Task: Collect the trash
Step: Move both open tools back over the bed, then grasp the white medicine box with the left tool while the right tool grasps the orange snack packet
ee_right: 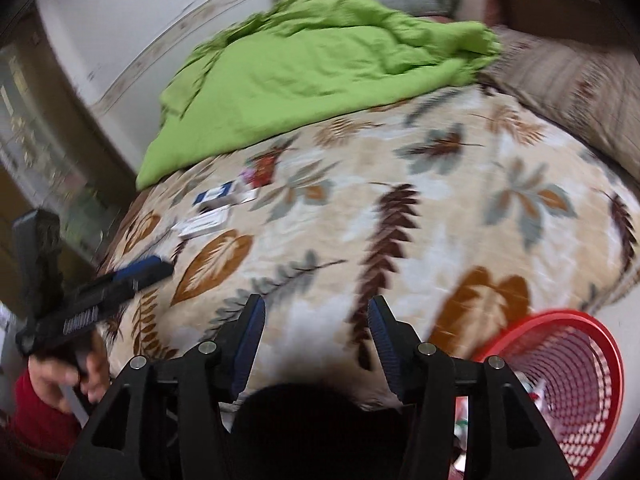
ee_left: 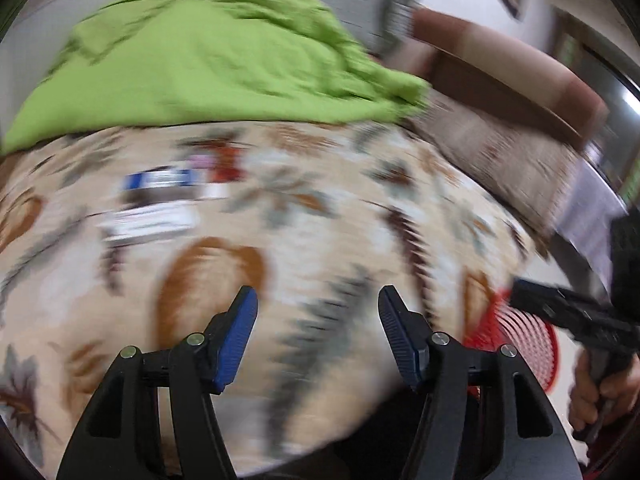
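Both the left gripper (ee_left: 318, 304) and the right gripper (ee_right: 316, 314) hang over a bed (ee_right: 440, 240) covered in a leaf-patterned blanket, each with its jaws standing about half open and nothing between them. The trash (ee_right: 224, 204), a small scatter of wrappers and packets too blurred to tell apart, lies on the far left part of the bed just near the edge of a crumpled green blanket (ee_right: 304, 72), well apart from both grippers. A red mesh basket (ee_right: 576, 376) with some scraps inside stands at the bed's near right corner.
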Available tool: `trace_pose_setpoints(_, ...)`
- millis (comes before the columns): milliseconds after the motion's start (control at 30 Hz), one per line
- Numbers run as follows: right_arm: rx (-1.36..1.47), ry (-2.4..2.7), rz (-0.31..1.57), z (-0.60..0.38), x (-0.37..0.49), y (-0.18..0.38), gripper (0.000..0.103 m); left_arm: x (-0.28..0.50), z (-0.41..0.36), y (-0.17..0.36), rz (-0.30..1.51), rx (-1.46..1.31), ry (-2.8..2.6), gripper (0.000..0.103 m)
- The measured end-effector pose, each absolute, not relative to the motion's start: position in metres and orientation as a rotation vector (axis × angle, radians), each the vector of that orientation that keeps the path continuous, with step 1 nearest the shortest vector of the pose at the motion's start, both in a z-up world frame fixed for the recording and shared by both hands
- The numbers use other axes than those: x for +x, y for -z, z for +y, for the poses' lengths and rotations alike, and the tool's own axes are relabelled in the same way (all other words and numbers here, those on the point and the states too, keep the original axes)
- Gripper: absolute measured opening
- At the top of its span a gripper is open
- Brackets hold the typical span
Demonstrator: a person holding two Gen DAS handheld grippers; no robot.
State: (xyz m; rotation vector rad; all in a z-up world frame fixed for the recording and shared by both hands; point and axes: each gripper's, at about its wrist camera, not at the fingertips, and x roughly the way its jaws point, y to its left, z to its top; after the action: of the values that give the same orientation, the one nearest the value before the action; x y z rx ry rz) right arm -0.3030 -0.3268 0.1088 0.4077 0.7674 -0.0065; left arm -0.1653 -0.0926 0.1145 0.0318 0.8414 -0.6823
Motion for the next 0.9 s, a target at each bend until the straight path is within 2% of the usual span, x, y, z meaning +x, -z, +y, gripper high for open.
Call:
trace_pose_setpoints(267, 0.363, -0.072, 0.795, -0.293, -0.259, -0.11, 0.058, -0.062, 0.006, -0.085, 0.92, -0.251, 0.427, 0.061)
trace_pose_setpoints(333, 0.361, -0.085, 0.8, -0.288, -0.25, -0.108, 0.058, -0.043, 0.018, -0.076, 0.926, -0.291, 0.396, 0.053)
trace_pose_setpoints(567, 0.383, -0.109, 0.837, -0.284, -0.216, -0.097, 0.058, 0.012, 0.019, -0.048, 0.988, -0.396, 0.379, 0.039)
trace_pose_setpoints(633, 0.387, -0.109, 0.842, -0.285, -0.207, -0.095, 0.058, 0.024, 0.014, -0.04, 0.999, -0.388, 0.372, 0.031)
trace_pose_setpoints(800, 0.399, -0.111, 0.847, -0.288, -0.18, -0.094, 0.058, 0.035, 0.003, -0.025, 1.024, -0.378, 0.362, 0.016)
trace_pose_setpoints(833, 0.401, -0.114, 0.849, -0.289, -0.171, -0.094, 0.058, 0.034, 0.002, -0.025, 1.006, -0.366, 0.351, 0.009)
trace_pose_setpoints(900, 0.411, -0.12, 0.851, -0.29, -0.157, -0.094, 0.058, 0.03, -0.001, -0.026, 0.981, -0.339, 0.339, 0.007)
